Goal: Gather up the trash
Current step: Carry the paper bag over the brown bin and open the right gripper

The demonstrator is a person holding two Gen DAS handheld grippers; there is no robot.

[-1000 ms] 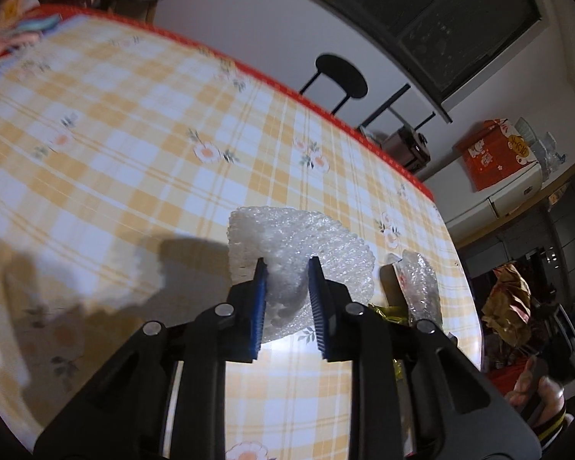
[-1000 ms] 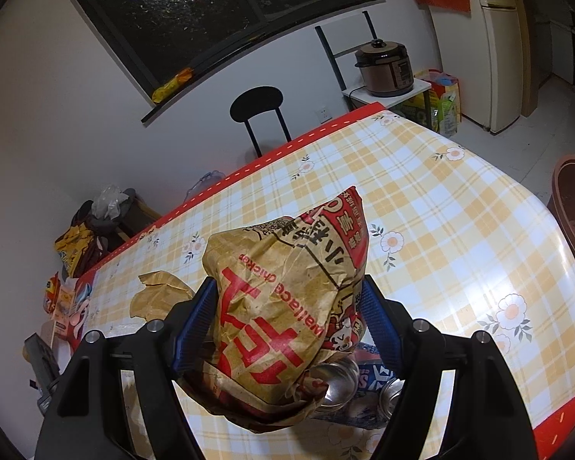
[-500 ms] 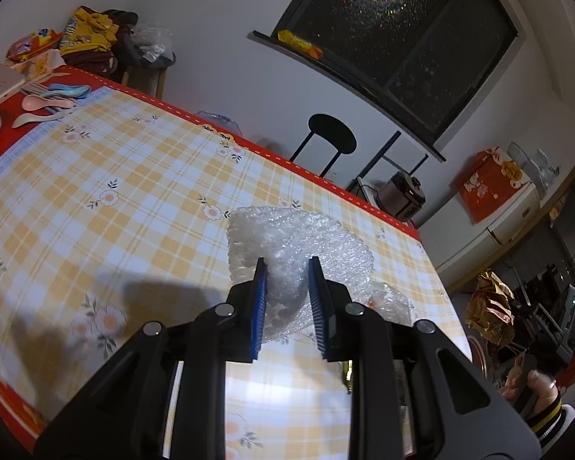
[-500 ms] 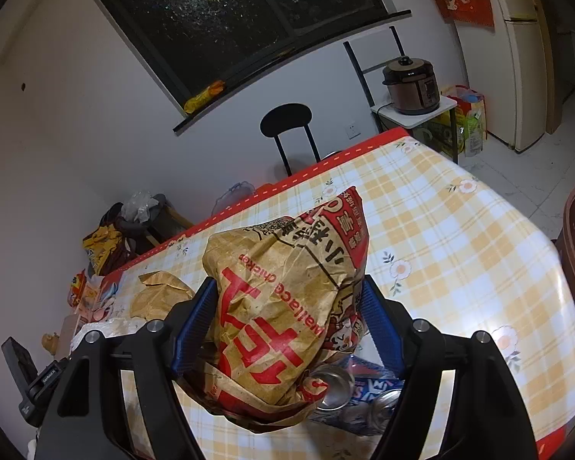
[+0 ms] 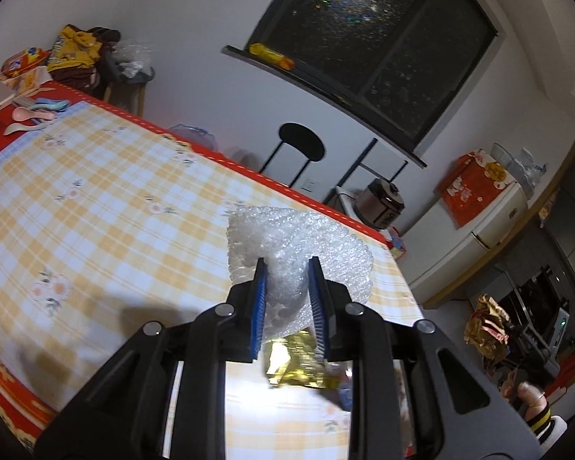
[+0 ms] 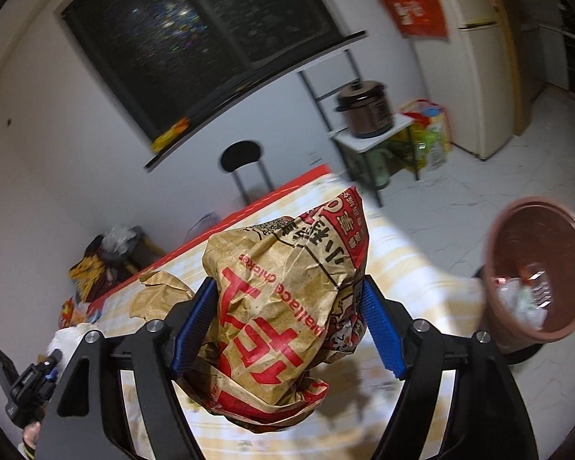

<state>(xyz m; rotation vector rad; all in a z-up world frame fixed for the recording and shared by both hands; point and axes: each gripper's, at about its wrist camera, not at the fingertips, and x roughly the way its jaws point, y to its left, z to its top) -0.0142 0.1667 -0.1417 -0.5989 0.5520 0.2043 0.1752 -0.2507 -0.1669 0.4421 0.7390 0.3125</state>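
Note:
My left gripper (image 5: 286,264) is shut on a crumpled sheet of clear bubble wrap (image 5: 299,241), held above the yellow checked tablecloth (image 5: 96,222). Below the fingers a gold foil wrapper (image 5: 295,360) shows, blurred. My right gripper (image 6: 289,283) stands wide, both pads pressing the sides of a brown paper takeaway bag with red print (image 6: 283,306), lifted off the table. On the floor to the right of the table's end stands a reddish-brown trash bin (image 6: 498,268) with some litter inside.
A torn brown paper piece (image 6: 161,299) lies on the table behind the bag. Pastel spoons (image 5: 34,115) rest at the far left end. A black chair (image 5: 301,149), a rice cooker on a rack (image 6: 364,115) and a fridge (image 6: 479,76) line the wall.
Both grippers have risen and drawn back from the table with their loads. The right view has swung right, bringing the whole trash bin into sight. The gold wrapper now appears under the left fingers.

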